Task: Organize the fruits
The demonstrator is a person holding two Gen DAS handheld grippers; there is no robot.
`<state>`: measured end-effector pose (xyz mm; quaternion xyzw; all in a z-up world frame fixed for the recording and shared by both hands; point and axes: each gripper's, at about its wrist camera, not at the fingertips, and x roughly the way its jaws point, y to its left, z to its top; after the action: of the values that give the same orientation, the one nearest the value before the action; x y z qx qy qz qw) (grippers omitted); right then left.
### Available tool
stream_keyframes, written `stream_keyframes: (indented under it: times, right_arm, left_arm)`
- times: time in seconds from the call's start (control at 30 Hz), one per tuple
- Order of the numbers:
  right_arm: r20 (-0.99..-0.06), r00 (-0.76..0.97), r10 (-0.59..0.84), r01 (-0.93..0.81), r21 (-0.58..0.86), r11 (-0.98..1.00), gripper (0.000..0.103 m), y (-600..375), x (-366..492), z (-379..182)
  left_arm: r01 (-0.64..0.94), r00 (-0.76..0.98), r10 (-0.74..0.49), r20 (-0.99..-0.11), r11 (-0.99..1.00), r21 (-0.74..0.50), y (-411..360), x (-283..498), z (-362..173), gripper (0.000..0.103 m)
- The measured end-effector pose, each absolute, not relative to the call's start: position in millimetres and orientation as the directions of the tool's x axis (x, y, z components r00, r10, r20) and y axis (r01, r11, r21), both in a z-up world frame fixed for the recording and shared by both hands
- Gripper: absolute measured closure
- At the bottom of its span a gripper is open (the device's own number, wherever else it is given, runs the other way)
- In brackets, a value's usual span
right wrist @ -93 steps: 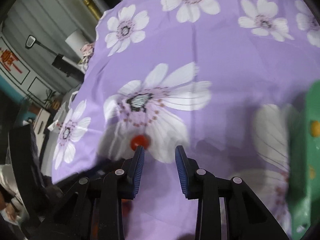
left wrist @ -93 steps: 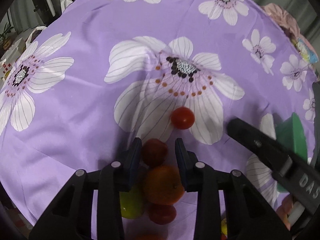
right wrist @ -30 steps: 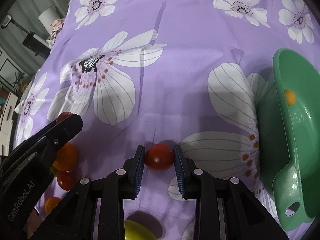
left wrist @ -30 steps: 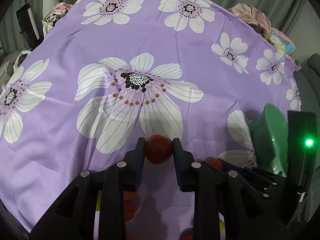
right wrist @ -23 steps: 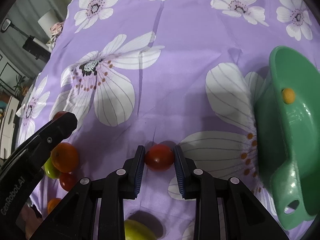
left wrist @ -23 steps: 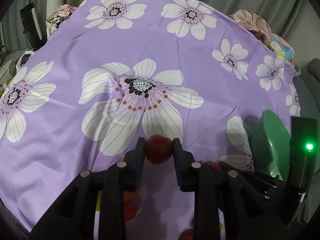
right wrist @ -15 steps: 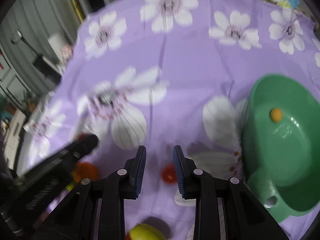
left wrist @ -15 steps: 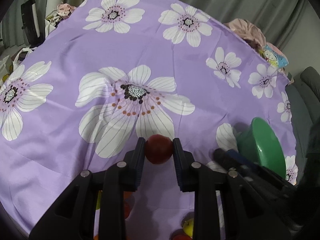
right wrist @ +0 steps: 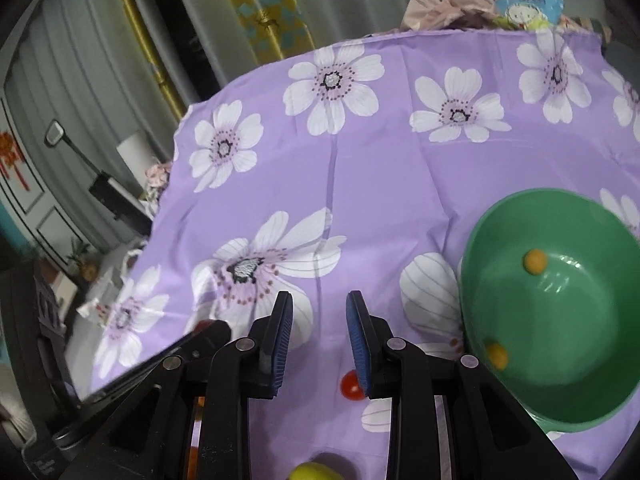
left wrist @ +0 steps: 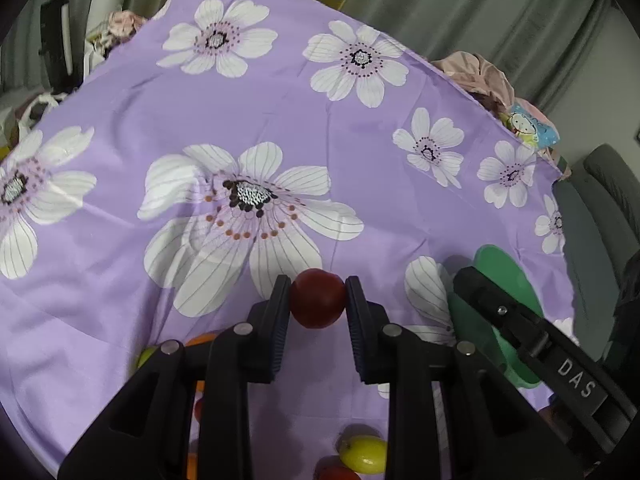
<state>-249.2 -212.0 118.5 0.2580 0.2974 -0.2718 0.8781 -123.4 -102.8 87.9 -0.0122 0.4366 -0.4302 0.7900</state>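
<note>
Your left gripper (left wrist: 318, 300) is clamped on a dark red tomato (left wrist: 317, 298), held above the purple flowered cloth (left wrist: 280, 120). Your right gripper (right wrist: 319, 330) has its fingers drawn in with nothing between them, a small red tomato (right wrist: 351, 386) lying on the cloth below beside the green bowl (right wrist: 560, 360).

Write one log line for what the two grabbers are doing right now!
left gripper: shut on red tomato | right gripper: shut, empty | green bowl: two small yellow fruits
</note>
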Motion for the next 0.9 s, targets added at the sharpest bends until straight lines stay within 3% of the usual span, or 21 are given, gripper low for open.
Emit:
stream_keyframes:
  times: [0.53, 0.9]
  right_arm:
    - [-0.632, 0.678, -0.375, 0.651, 0.279, 0.706, 0.073, -215, -258, 124]
    - [-0.639, 0.685, -0.35, 0.641, 0.301, 0.706, 0.073, -218, -259, 123]
  left_arm:
    - [0.679, 0.343, -0.667, -0.661, 0.663, -0.316, -100, -132, 94, 0.076]
    - [0.689, 0.347, -0.699, -0.625, 0.642, -0.337, -96, -133, 102, 0.076]
